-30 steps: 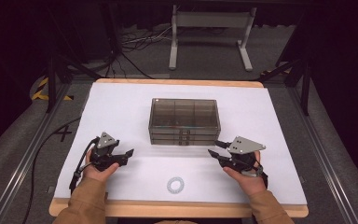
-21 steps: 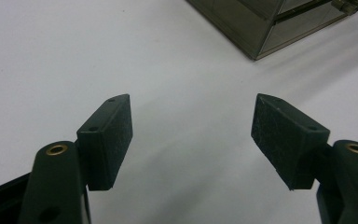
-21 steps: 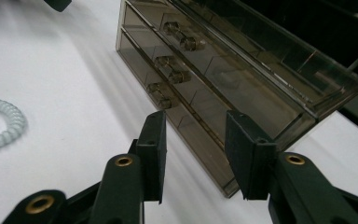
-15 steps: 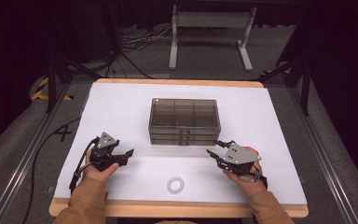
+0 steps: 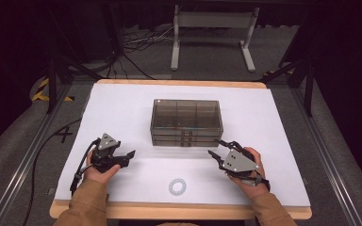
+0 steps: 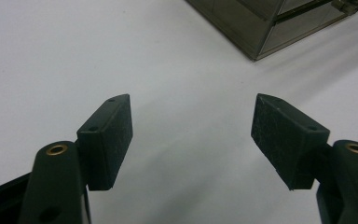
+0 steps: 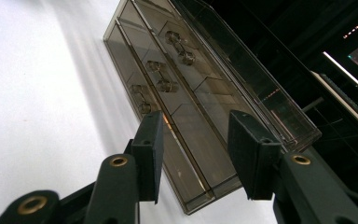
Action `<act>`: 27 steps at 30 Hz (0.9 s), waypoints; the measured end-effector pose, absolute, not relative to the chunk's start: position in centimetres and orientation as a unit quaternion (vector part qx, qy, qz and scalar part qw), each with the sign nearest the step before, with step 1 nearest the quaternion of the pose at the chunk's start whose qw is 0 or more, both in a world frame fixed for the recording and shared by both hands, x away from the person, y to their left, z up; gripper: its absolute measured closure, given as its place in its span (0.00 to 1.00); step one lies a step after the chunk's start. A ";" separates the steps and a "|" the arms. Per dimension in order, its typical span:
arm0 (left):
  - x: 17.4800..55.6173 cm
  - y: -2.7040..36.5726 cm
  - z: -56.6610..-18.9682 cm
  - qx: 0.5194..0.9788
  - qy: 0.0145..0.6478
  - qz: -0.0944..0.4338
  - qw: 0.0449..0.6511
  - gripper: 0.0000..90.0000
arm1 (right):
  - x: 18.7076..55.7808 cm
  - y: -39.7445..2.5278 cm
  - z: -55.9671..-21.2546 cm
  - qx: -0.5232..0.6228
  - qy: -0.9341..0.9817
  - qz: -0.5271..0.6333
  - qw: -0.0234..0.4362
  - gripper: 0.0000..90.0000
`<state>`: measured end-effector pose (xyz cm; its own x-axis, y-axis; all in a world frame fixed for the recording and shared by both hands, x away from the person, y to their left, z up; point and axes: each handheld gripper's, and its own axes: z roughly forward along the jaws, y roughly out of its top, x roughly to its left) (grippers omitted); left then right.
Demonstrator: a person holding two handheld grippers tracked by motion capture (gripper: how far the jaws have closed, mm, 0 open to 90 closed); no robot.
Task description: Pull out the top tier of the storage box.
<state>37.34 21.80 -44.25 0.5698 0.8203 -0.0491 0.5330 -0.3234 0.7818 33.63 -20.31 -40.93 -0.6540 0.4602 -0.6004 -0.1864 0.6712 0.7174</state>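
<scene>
Both grippers — left (image 5: pixel 128 155), right (image 5: pixel 216 148) — jaws apart (empty), flanking drawer box (image 5: pixel 186 121).

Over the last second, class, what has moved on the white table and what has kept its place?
The right gripper has turned and tipped toward the smoky transparent three-drawer box, its grey plate now facing up and back, jaws open and empty. The left gripper, also open, the box and the small white ring near the front edge have stayed put. Nothing was gripped or released.
</scene>
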 end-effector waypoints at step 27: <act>36.5 22.6 -44.5 0.789 0.437 0.188 0.388 0.33 | 33.2 -17.2 -40.5 0.069 0.830 0.318 0.454 0.75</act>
